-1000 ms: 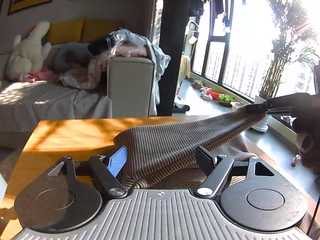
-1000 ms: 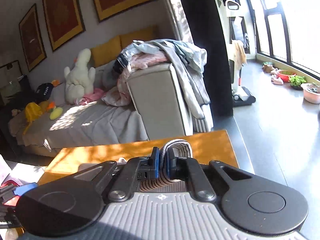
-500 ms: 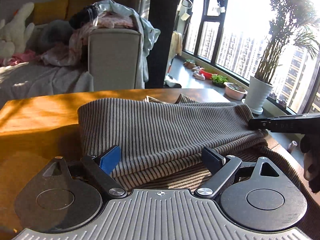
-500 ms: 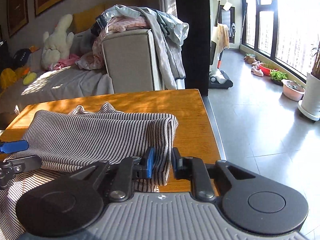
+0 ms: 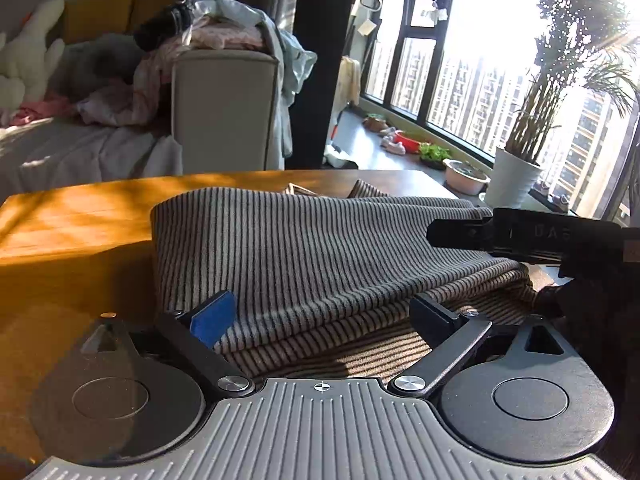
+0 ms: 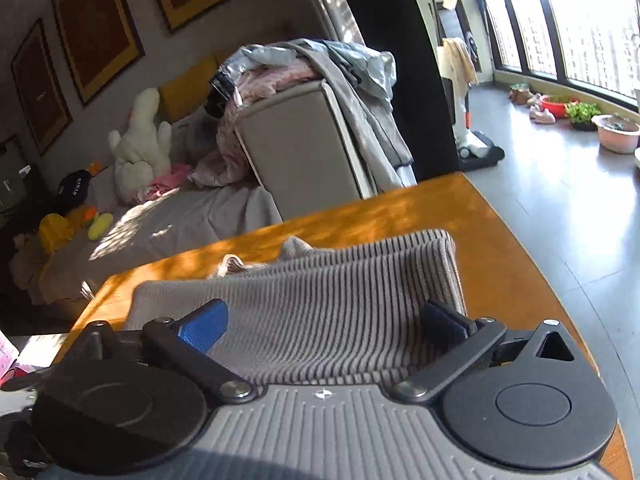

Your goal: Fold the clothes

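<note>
A grey, dark-striped knit garment lies folded over itself on the wooden table. My left gripper hovers over its near left part. Its jaws are opening, and the cloth lies between and under them with neither pad pressing on it. The blue pad stands clear of the fabric. My right gripper is at the garment's right end near the fold; its jaws are opening wide and the cloth rests loose between them. In the left wrist view the right gripper shows side-on at the right.
Beyond the table stands a sofa armrest piled with clothes, with a white plush toy on the seat. The table's right edge drops to grey floor. A potted plant and bowls line the window.
The right gripper went from shut on the garment's edge to wide open and let the cloth go. The lifted fold came down flat on the table. The left jaws spread wider.
</note>
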`<state>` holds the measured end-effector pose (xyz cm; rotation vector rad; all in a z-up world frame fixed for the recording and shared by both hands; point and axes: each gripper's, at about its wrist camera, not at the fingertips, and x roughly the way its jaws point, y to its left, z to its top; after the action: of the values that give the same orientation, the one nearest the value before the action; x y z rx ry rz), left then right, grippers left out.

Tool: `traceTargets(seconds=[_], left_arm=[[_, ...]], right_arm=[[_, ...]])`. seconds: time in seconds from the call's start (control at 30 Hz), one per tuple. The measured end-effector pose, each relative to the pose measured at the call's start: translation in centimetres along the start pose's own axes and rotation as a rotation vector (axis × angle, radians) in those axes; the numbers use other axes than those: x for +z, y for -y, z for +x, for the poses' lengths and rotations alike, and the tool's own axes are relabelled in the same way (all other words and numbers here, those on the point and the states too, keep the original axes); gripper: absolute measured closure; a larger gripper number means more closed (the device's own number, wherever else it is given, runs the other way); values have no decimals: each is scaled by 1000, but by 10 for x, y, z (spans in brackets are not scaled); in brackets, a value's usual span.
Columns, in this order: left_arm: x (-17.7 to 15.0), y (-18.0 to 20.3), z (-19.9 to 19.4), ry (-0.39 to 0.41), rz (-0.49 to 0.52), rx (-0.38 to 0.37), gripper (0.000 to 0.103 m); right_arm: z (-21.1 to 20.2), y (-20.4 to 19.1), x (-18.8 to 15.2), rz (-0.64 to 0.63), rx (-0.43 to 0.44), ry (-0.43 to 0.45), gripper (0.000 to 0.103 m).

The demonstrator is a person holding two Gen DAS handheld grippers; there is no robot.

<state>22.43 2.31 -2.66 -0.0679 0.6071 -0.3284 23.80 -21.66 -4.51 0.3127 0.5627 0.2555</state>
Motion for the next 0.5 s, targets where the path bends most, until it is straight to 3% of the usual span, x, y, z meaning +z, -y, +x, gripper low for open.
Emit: traceTargets(seconds=[0.1,0.17,0.27,0.4,0.5], left_arm=[[-2,-1,-6,11,2,4,5],[-2,2,-16,72,20,31,5],[5,8,-27,164,47,-15,5],[24,7,-1,132,30,-54,5],[26,-9,31,29,-63,-21,5]], right_arm=[[0,6,-1,6,19,-10,0],[-2,7,-2,15,26,-5,0],[-2,4,-4,5,18,-6,0],[-3,5,-5,13,22,-1,0],[-4,5,-6,17,27,1,0]])
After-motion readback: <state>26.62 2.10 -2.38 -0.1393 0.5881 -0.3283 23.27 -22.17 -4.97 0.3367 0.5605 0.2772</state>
